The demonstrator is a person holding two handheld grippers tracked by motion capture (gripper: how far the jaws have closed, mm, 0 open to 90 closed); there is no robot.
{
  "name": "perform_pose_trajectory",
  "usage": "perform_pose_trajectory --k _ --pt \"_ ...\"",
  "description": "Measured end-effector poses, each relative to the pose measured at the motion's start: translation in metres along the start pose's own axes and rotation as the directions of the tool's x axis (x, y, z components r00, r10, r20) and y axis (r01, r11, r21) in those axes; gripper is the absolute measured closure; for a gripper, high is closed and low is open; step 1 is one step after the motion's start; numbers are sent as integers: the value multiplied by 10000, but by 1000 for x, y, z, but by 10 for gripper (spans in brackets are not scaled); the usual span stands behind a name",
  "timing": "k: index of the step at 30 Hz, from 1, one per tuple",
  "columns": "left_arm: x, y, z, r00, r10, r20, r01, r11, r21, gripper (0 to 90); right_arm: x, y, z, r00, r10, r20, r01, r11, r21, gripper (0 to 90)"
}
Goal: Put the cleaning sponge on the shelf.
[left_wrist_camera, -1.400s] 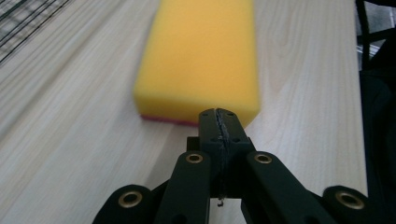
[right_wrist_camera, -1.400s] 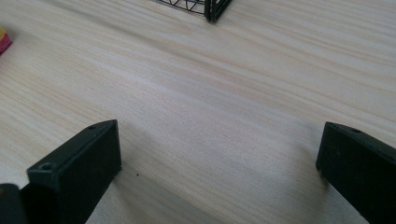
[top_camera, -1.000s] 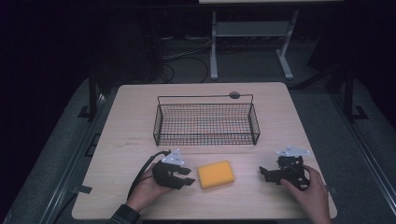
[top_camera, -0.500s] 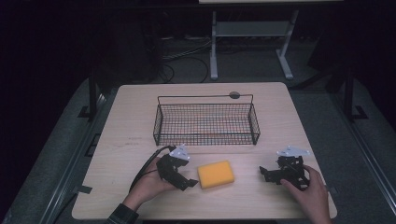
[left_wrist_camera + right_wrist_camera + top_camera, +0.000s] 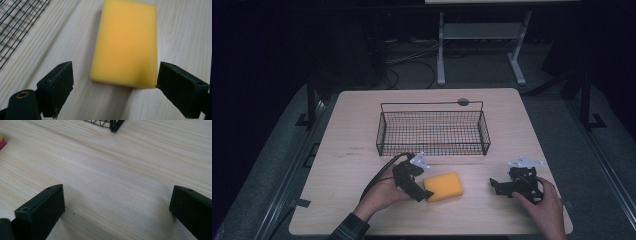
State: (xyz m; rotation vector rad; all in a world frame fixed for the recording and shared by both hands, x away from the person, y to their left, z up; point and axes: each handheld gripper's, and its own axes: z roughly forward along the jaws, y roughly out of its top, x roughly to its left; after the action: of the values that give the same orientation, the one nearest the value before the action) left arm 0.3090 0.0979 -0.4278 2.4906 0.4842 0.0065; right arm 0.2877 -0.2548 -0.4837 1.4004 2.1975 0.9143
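High view, taking the yellow sponge (image 5: pixel 443 186) as the landmark: the left gripper (image 5: pixel 416 186) sits at the sponge's left end, held low over the wooden table (image 5: pixel 357 150) in the person's left hand (image 5: pixel 379 196). In the left gripper view its jaws are spread wide, one on each side of the sponge's near end and neither touching it, which looks like a line-up for a pinch across the sponge's width. The sponge lies flat on the table, just in front of the wire basket (image 5: pixel 432 131), probably where it is meant to go. Well to the right of the sponge, the right gripper (image 5: pixel 502 187) rests on the table with its jaws also spread over bare wood, seemingly parked out of the way.

Compared with a second ago, the left gripper has turned and closed in on the sponge's left end; the right gripper and sponge have stayed put.
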Motion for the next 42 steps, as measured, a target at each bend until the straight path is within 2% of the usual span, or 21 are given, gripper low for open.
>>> perform_pose_trajectory --k 7,8,10,12,17,27,28,33,42 --pt "-3 14 9 9988 488 21 -488 9984 285 130 0 0 0 10000 2 1 -2 10000 1 0" --pt "-4 15 10 9989 459 52 -460 9987 229 130 0 0 0 10000 5 1 -5 10000 0 0" --pt "-5 19 13 9973 731 59 -733 9965 406 130 0 0 0 10000 6 1 -6 10000 1 0" --pt "-6 22 17 9977 668 67 -670 9972 336 129 0 0 0 10000 1 1 -1 10000 1 0" --pt "-10 30 24 9962 860 108 -864 9952 449 129 0 0 0 10000 5 1 -5 10000 2 0" --pt "-14 42 42 9921 1244 134 -1252 9873 978 129 0 0 0 10000 0 3 0 10000 2 0" --pt "-14 42 44 9931 1167 108 -1172 9887 937 129 0 0 0 10000 0 2 0 10000 2 0" --pt "-15 43 52 9926 1209 55 -1207 9856 1187 129 0 0 0 10000 -1 3 1 10000 2 0" --pt "-19 44 62 9884 1512 -122 -1471 9751 1660 130 0 0 0 10000 2 2 -2 10000 2 0"
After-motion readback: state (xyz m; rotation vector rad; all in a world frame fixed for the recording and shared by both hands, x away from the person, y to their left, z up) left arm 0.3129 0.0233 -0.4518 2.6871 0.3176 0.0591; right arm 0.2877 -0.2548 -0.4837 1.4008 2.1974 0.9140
